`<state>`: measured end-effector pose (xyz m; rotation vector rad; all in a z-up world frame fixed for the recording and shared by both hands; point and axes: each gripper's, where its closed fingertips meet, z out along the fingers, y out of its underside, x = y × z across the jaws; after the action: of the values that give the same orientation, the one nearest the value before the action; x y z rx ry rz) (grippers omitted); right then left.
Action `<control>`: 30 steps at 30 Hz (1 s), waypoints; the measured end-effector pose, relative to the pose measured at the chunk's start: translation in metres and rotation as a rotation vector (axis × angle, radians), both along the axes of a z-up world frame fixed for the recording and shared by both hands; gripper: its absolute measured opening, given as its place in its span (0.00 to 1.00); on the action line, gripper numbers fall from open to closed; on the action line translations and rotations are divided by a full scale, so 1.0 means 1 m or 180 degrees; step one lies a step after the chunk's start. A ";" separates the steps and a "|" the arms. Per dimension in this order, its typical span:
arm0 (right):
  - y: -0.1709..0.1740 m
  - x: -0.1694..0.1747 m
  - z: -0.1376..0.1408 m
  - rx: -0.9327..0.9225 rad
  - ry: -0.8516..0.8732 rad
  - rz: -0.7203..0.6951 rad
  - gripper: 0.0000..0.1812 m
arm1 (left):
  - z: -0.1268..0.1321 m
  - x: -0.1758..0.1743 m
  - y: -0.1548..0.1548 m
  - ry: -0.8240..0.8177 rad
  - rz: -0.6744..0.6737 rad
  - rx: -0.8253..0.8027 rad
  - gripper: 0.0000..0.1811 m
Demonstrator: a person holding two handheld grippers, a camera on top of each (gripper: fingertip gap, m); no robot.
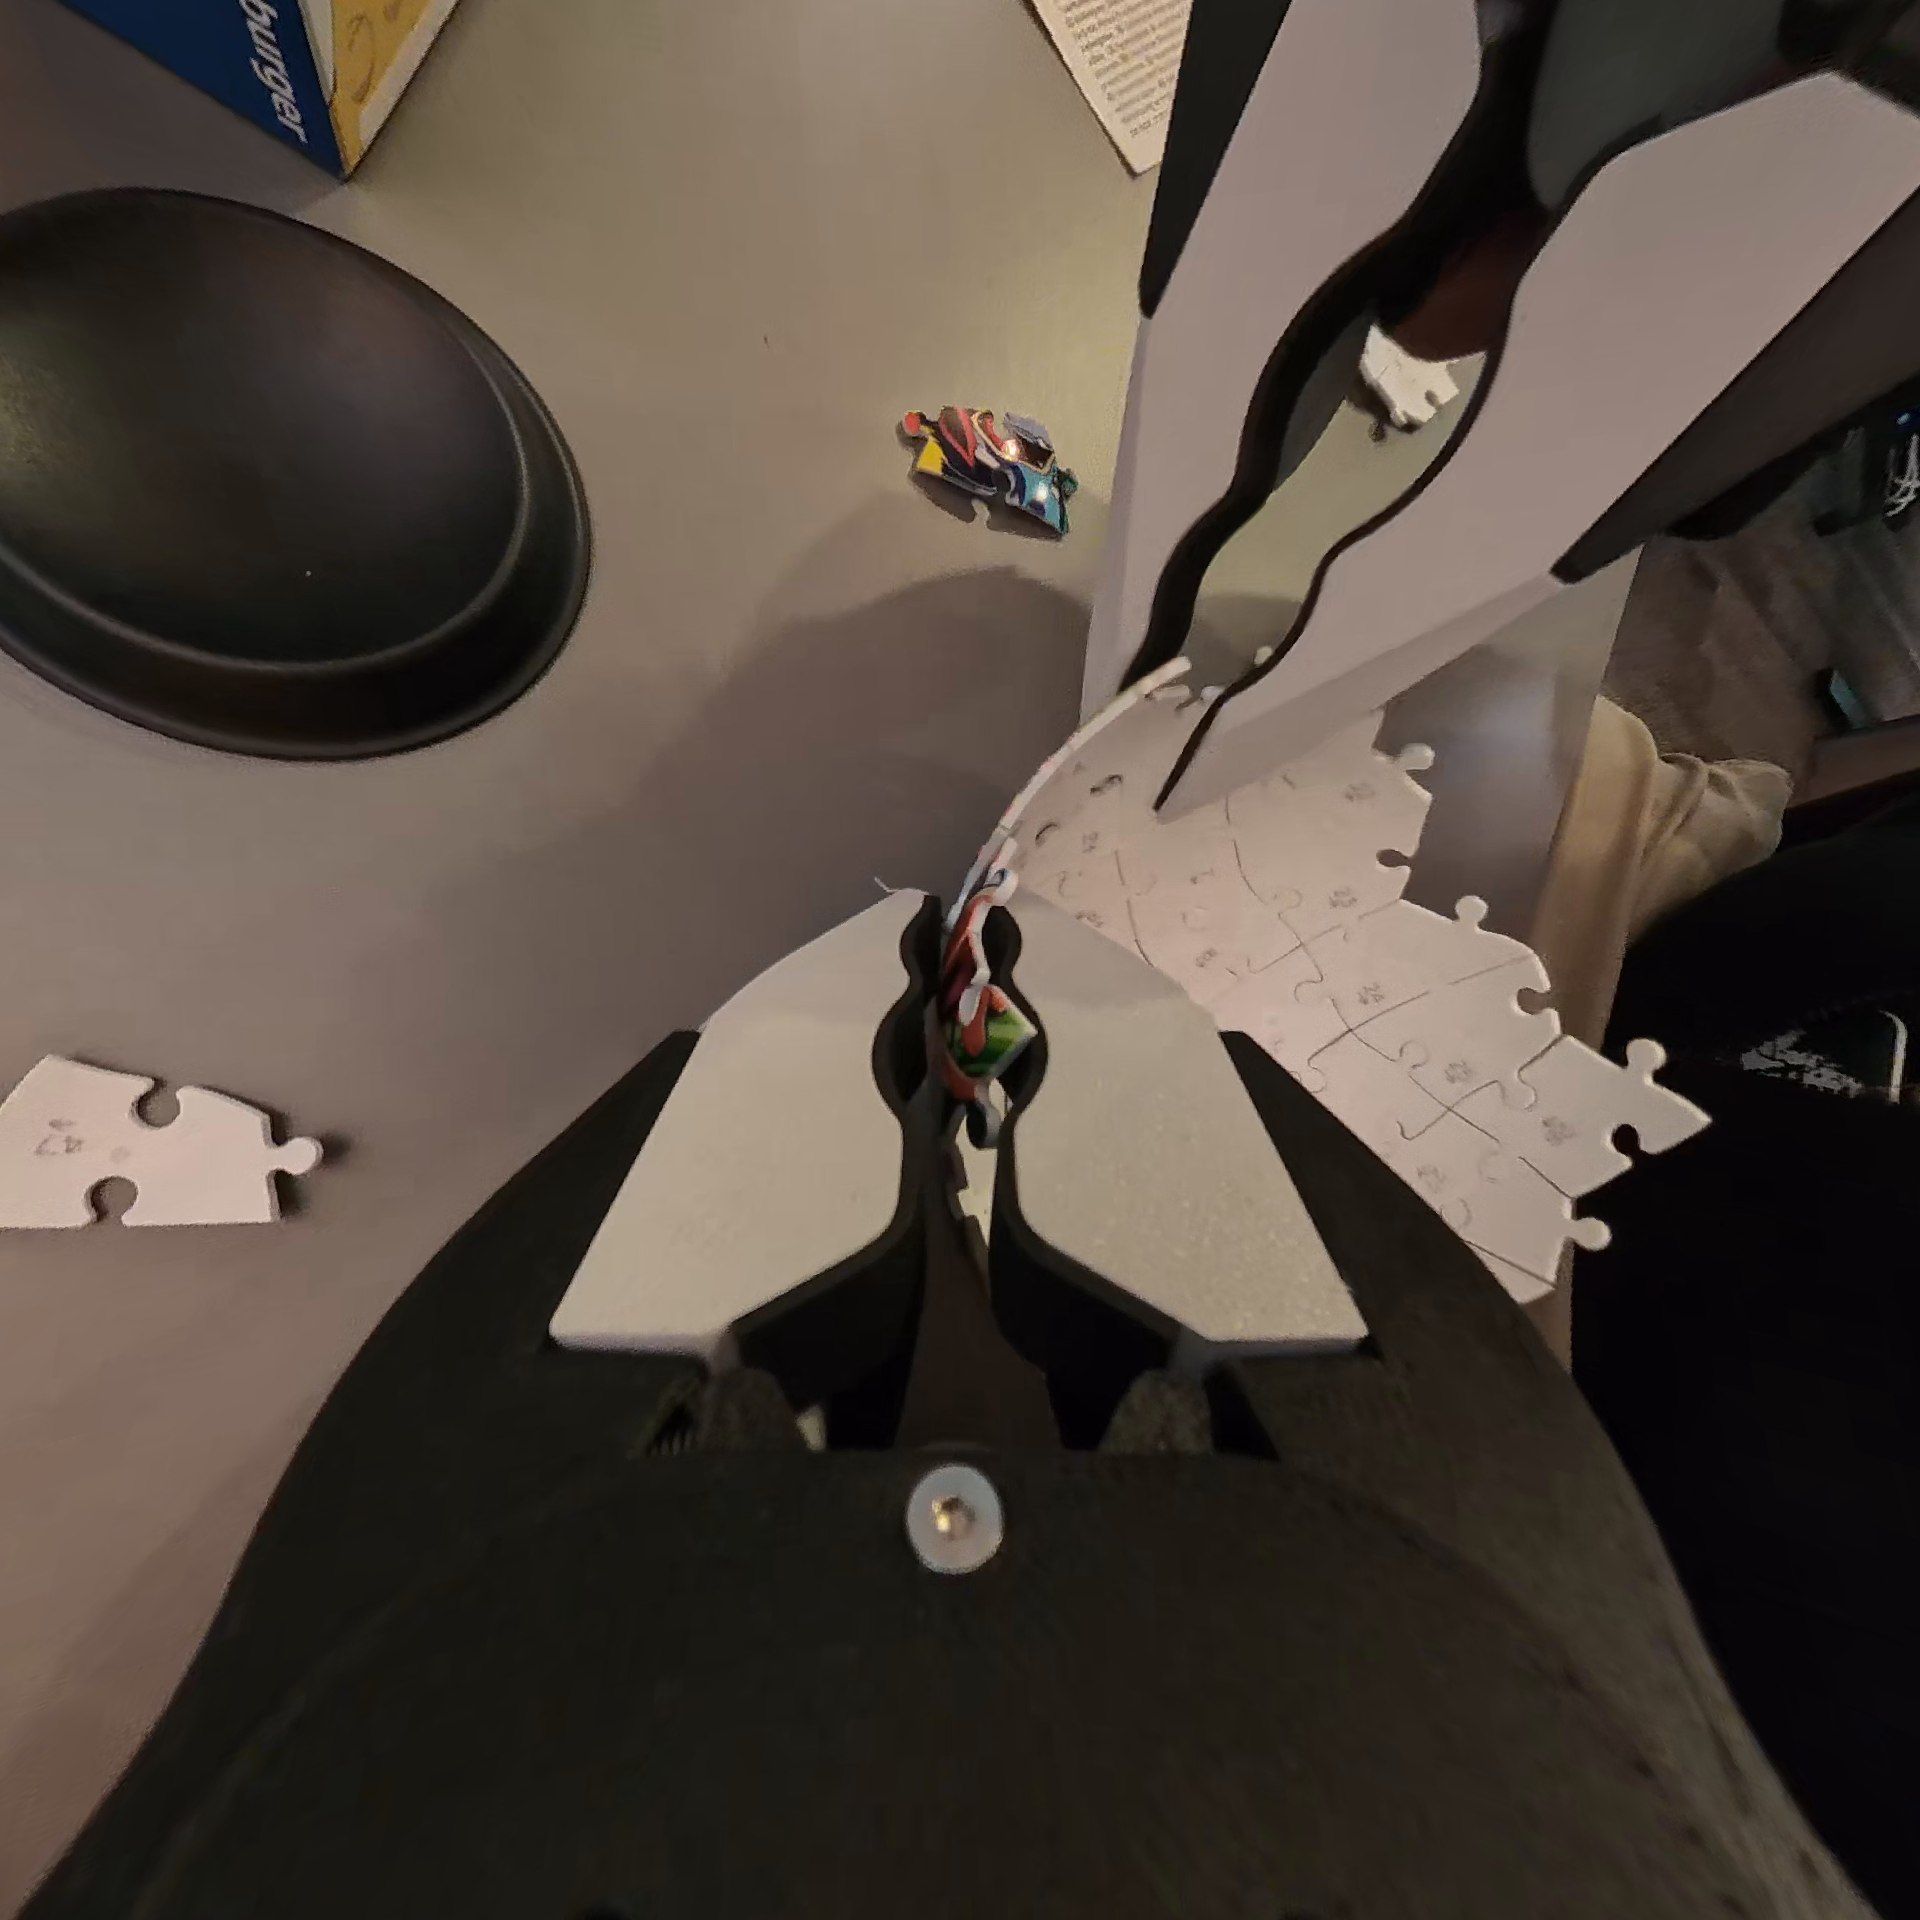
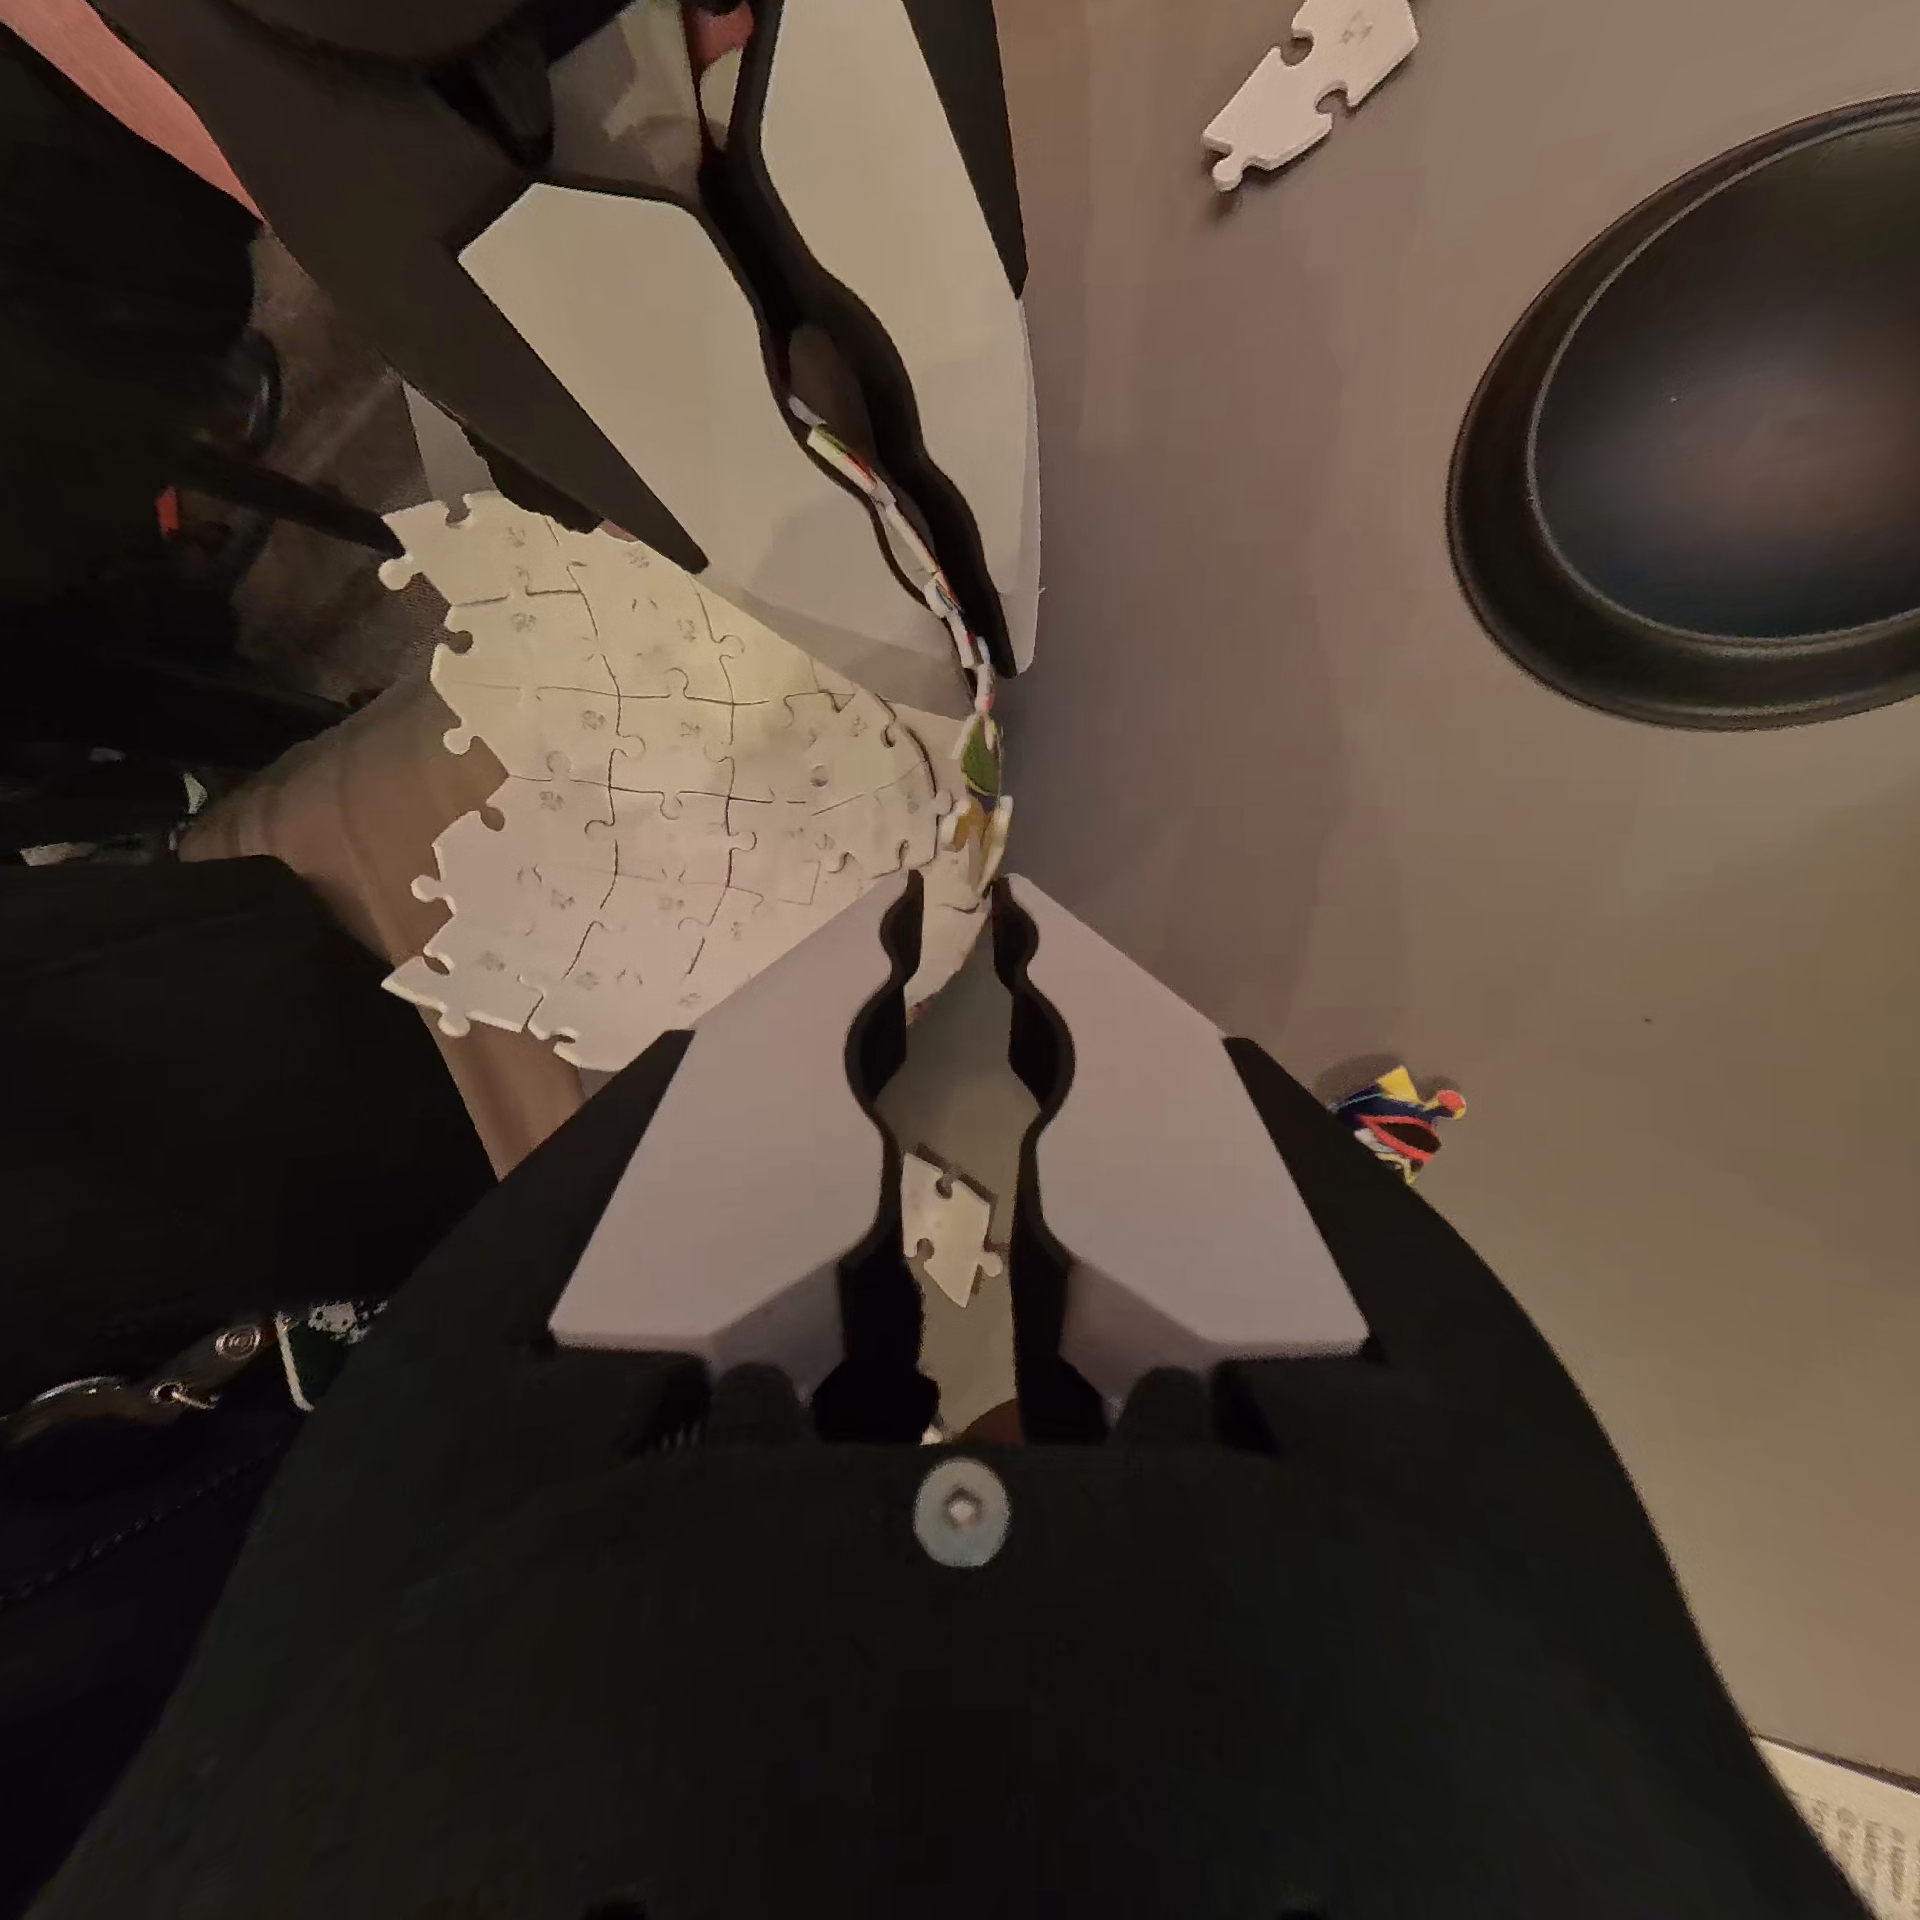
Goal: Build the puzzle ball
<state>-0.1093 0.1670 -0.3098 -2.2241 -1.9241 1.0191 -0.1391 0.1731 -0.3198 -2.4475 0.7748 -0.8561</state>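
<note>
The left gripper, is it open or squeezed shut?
Shut. In its own view the left gripper pinches the rim of the curved puzzle section, colourful edge wedged between its fingers.

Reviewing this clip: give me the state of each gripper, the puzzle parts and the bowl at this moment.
left gripper: shut on the shell's edge.
right gripper: open, tips at the shell's rim.
puzzle ball shell: partly built, curved, white back showing.
white loose piece: flat on table, unattached.
colourful piece: loose, printed side up.
black bowl: empty.

Two grippers: left gripper (image 1: pixel 961 914), right gripper (image 2: pixel 956 894). One curved assembled shell (image 2: pixel 644 790) between them. Beyond the fingers: three loose pieces (image 1: pixel 145 1153) (image 1: pixel 987 468) (image 2: pixel 951 1226), one black bowl (image 1: pixel 260 468).
</note>
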 end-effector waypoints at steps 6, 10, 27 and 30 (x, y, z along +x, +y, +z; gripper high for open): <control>-0.002 -0.004 -0.001 0.0073 0.0004 -0.0023 0.06 | 0.001 -0.002 -0.003 0.0079 0.0020 0.0038 0.04; -0.002 -0.008 -0.001 0.0129 0.0016 -0.0100 0.05 | 0.003 -0.001 -0.003 0.0131 0.0014 0.0058 0.04; 0.005 -0.011 0.000 0.0567 -0.0024 -0.0269 0.07 | 0.003 -0.002 -0.004 0.0246 0.0053 0.0080 0.04; 0.004 -0.012 -0.001 0.0643 -0.0029 -0.0254 0.03 | 0.003 -0.001 -0.004 0.0239 0.0055 0.0081 0.04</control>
<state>-0.1215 0.1708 -0.3107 -2.1767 -1.8336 0.7680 -0.1404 0.1686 -0.3165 -2.4725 0.7850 -0.7471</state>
